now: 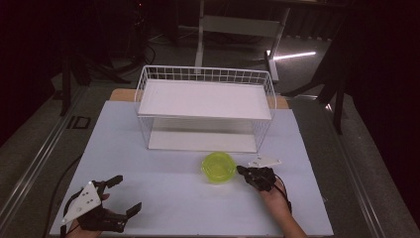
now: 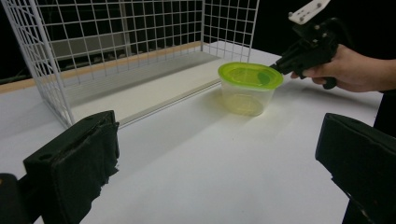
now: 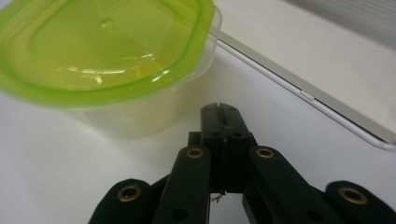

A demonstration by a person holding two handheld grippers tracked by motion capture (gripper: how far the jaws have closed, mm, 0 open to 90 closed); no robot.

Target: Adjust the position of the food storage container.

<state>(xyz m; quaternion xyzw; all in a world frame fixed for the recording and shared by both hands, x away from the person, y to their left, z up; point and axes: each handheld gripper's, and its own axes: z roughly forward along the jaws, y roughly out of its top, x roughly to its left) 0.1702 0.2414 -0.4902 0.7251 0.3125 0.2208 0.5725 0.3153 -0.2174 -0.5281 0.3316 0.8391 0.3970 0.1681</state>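
Item 1: container [image 1: 218, 167], clear plastic tub with a yellow-green lid. It stands upright on the white surface [image 1: 163, 198], right of centre, just in front of the wire rack's open front. In my right claw view its lid is seated flat on the rim.

Item 2: my right claw [image 1: 242, 170], black, carried in my right hand [image 1: 274, 197] near the front right part of the surface. Its jaws are pressed together with nothing between them. The tip points at the container's right side and sits just beside its lid rim; I cannot tell whether it touches.

Item 3: my left claw [image 1: 127, 194], black with a grey three-cornered plate on top, near the front left corner of the surface. Its jaws stand wide apart and hold nothing. It is well apart from the container.

Item 4: wire rack [image 1: 206, 79], white mesh, two white shelves, toward the back edge of the surface, centred.
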